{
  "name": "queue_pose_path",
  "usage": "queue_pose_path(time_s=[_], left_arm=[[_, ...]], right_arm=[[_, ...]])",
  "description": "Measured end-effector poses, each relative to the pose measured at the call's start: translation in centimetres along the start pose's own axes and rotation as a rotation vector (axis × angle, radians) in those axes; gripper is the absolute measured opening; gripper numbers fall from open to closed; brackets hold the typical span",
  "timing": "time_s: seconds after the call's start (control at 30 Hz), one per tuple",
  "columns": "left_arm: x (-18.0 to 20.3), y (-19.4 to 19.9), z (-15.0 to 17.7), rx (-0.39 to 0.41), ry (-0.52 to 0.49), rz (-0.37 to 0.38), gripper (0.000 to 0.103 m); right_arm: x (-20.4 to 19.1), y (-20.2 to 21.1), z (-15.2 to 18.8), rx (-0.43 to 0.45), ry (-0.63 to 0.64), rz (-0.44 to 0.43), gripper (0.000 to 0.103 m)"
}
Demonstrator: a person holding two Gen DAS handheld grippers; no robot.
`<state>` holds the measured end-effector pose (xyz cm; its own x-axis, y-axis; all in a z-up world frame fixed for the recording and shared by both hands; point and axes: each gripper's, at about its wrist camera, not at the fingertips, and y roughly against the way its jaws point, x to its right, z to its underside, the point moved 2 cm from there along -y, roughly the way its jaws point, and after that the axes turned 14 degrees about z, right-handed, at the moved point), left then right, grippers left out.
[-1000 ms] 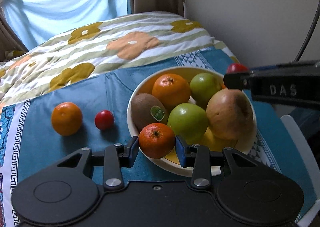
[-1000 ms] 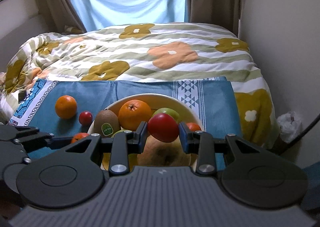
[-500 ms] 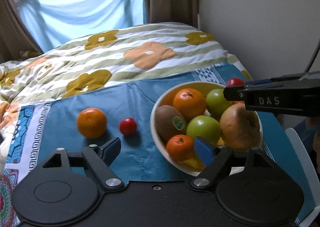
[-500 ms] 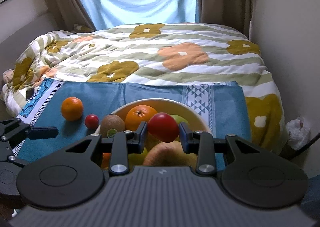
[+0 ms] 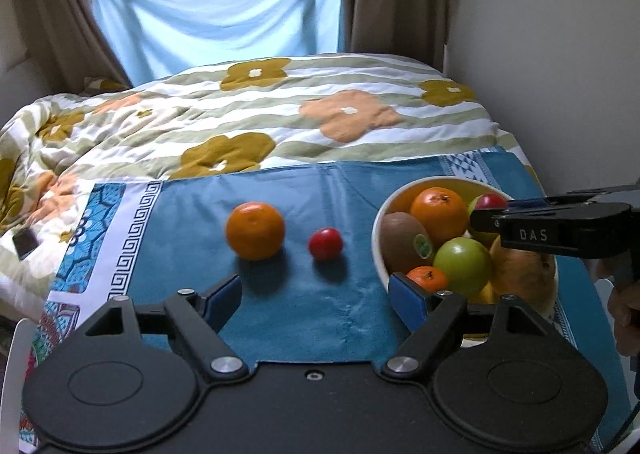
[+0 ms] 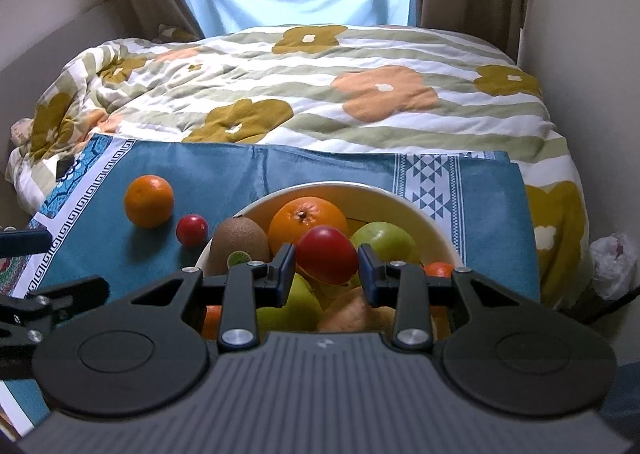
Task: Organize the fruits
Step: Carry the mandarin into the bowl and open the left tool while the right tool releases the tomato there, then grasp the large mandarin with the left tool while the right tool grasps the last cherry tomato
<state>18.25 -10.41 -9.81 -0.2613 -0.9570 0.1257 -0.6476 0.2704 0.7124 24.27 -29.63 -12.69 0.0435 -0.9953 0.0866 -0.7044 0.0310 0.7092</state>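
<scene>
A cream bowl on the blue cloth holds an orange, a kiwi, green apples, a small mandarin and a brown pear. An orange and a small red tomato lie on the cloth left of the bowl. My left gripper is open and empty, low over the cloth in front of them. My right gripper is shut on a red tomato above the bowl; it shows in the left wrist view too.
The blue patterned cloth lies on a bed with a floral striped quilt. A wall stands close on the right, curtains and a window behind. A white plastic bag sits at the bed's right side.
My left gripper let go of the small mandarin in the bowl, opened wide and moved back and left. My right gripper stays shut on the red tomato over the bowl.
</scene>
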Motion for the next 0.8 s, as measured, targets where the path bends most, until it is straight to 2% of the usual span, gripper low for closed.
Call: queue_pose_path(time_s=[0.13,0.17,0.2,0.23,0.27,0.3,0.53,0.8], left_arm=[[-0.5,0.5,0.3,0.005,0.017,-0.01,0.084],[-0.5,0.6,0.4,0.006,0.021,-0.014,0.084],[-0.6,0.7,0.5,0.007,0.025,-0.016,0.084],[-0.7,0.9,0.5,0.009,0.029,-0.02,0.084],[-0.7,1.1,0.6,0.011,0.033,-0.024,0.084],[-0.8,1.4,0.6,0.015,0.037,-0.029,0.084],[-1.3,3.9,0.9,0.052,0.062,-0.059,0.084],[-2.4,6.8,1.7,0.093,0.094,-0.097,0.084]], right_arm=[[-0.3,-0.1,0.1,0.009,0.013,0.004,0.05],[-0.4,0.0,0.1,0.017,0.013,0.008,0.059],[-0.4,0.1,0.1,0.028,0.013,0.02,0.075],[-0.4,0.4,0.1,0.045,0.01,0.04,0.084],[-0.3,0.7,0.1,0.062,0.008,0.056,0.098],[-0.3,1.1,0.1,0.08,0.009,0.065,0.103],[-0.7,3.2,0.1,0.109,0.03,0.056,0.103],[-2.6,5.7,0.0,0.13,0.023,-0.003,0.103]])
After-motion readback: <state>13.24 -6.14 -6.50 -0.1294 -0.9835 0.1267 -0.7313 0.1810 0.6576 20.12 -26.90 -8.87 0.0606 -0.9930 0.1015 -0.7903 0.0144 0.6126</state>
